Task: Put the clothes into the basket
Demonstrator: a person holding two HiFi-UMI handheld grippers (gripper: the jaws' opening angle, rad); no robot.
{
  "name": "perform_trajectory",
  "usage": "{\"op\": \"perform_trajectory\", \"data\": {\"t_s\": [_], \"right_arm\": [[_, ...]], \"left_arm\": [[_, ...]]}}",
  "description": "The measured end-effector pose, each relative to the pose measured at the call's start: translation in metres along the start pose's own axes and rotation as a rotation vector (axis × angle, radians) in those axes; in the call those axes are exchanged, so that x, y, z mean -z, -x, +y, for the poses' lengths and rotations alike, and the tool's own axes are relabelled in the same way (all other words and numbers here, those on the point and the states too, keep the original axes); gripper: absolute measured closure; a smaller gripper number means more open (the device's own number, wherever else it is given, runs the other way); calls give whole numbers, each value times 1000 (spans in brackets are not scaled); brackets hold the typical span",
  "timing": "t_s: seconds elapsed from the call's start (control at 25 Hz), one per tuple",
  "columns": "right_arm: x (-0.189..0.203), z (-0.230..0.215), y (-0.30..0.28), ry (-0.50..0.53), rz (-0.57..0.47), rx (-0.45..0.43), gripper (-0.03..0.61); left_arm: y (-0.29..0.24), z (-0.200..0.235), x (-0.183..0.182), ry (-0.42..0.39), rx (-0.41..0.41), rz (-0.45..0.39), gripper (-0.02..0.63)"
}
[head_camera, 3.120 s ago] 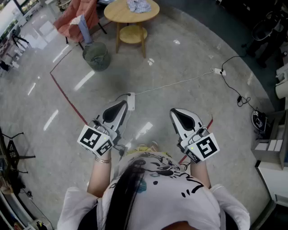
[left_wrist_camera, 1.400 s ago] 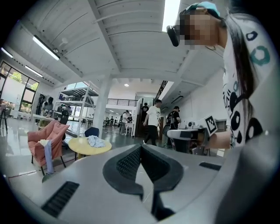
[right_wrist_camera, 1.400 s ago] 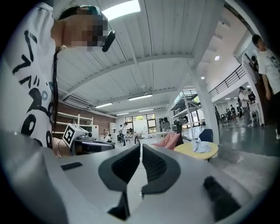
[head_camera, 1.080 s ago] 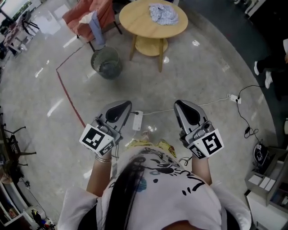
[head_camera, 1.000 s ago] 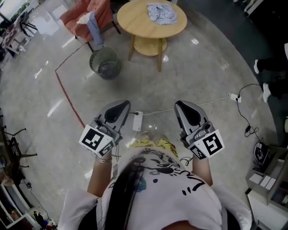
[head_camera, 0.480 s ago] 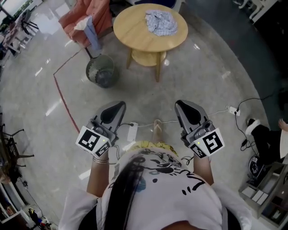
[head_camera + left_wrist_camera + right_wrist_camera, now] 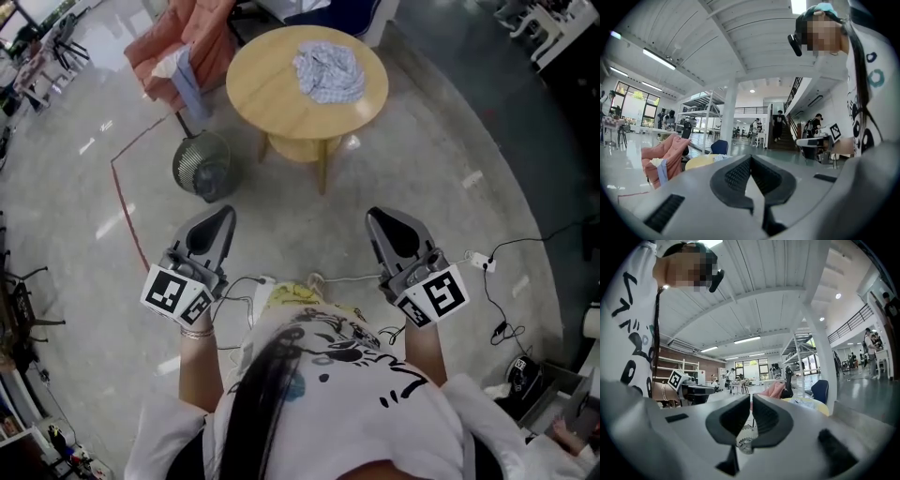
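A crumpled pale-blue cloth (image 7: 328, 70) lies on the round wooden table (image 7: 267, 89) ahead of me. A wire mesh basket (image 7: 202, 167) stands on the floor left of the table. My left gripper (image 7: 217, 220) and right gripper (image 7: 384, 221) are held side by side over the floor, short of both, each shut and holding nothing. In the left gripper view the left gripper (image 7: 751, 159) shows its pads together, with the table (image 7: 699, 162) beyond. In the right gripper view the right gripper (image 7: 752, 400) is shut, and the basket (image 7: 744, 439) shows below its jaws.
A pink armchair (image 7: 183, 33) with a blue garment (image 7: 187, 82) draped on it stands behind the basket. Red tape (image 7: 127, 220) runs across the floor at left. A white cable and power strip (image 7: 478, 261) lie at right. A blue chair (image 7: 337, 11) stands behind the table.
The table, cloth and basket have come nearer and lower in the head view as I walk toward them. Both grippers have stayed shut and side by side.
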State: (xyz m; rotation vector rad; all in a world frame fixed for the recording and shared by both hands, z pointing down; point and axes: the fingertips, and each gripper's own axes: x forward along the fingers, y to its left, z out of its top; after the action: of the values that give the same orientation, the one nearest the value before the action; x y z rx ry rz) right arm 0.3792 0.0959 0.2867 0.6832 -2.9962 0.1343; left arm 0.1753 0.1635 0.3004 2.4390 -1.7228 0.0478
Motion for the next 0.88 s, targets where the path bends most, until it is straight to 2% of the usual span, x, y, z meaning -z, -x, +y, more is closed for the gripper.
{"op": "perform_trajectory", "data": {"t_s": [0.36,0.6,0.88], "right_arm": [[2,-30,-35,-30,6,-28,548],[6,-62,-79,-49,12,-15,548],[-17,-102,-142,-49,-6,35,548]], "left_arm": [[-30,18,-2,9,-5,21,600],[-71,59,-8,-22,8,23,600],[-119,115,-31,-59,51,25,600]]}}
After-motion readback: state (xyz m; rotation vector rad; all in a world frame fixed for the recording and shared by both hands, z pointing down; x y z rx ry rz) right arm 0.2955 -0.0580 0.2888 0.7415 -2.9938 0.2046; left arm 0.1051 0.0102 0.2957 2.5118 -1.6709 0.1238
